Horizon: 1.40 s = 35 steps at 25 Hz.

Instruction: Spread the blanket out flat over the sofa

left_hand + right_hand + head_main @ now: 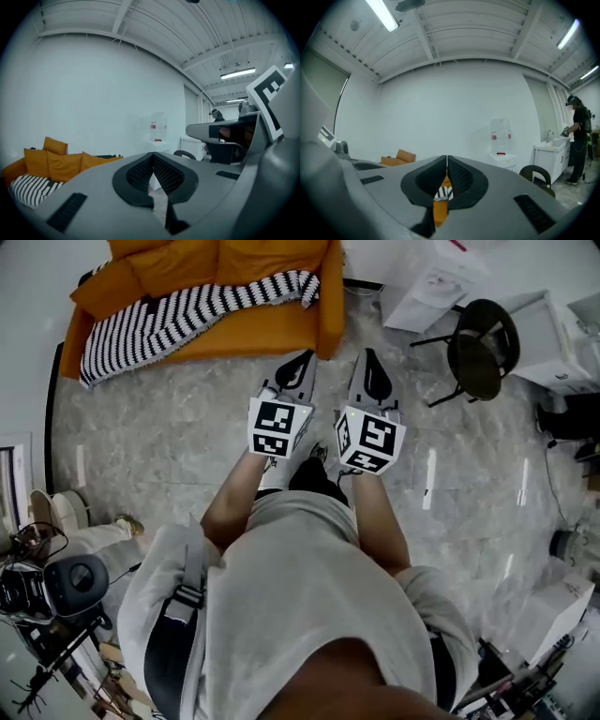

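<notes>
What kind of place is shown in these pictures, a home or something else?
Probably a workroom or test studio, not a home: an orange sofa with a striped blanket stands on a glossy hard floor, under an exposed ceiling with tube lights.

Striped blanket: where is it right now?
In the head view's upper left, the striped blanket lies bunched in a band along the seat of the orange sofa, in front of its cushions.

Black round chair (483, 348) on grey marbled floor (159, 442), beside white cabinets (427, 282)
</notes>
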Each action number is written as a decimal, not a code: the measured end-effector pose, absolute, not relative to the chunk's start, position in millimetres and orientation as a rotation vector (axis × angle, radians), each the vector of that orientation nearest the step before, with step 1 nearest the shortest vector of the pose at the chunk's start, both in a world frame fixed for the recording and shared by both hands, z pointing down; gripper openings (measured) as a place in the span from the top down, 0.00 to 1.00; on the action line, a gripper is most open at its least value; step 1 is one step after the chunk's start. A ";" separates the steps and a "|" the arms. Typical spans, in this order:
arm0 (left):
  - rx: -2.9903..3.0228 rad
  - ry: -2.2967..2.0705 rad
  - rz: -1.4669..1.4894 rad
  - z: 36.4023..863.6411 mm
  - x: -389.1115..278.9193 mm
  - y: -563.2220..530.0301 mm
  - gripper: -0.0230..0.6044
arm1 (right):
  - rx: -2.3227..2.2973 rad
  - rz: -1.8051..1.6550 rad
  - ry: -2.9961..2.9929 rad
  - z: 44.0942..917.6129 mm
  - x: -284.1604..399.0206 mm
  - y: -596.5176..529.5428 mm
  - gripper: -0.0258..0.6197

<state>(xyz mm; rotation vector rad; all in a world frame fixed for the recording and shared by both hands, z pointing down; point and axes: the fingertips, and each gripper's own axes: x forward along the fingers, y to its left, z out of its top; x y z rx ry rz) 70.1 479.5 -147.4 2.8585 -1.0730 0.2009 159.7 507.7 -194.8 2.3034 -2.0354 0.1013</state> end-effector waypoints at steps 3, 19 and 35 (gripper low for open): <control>2.848 -1.135 0.249 -149.6 87.0 447.5 0.95 | 2.258 0.128 -2.122 -197.4 178.0 465.9 0.90; 2.625 -1.382 0.397 -99.7 47.0 355.5 0.95 | 1.989 0.239 -2.289 -143.8 162.6 344.9 0.90; 2.556 -1.272 0.378 -54.5 28.8 157.2 0.95 | 1.762 0.032 -2.157 -136.8 113.6 151.2 0.90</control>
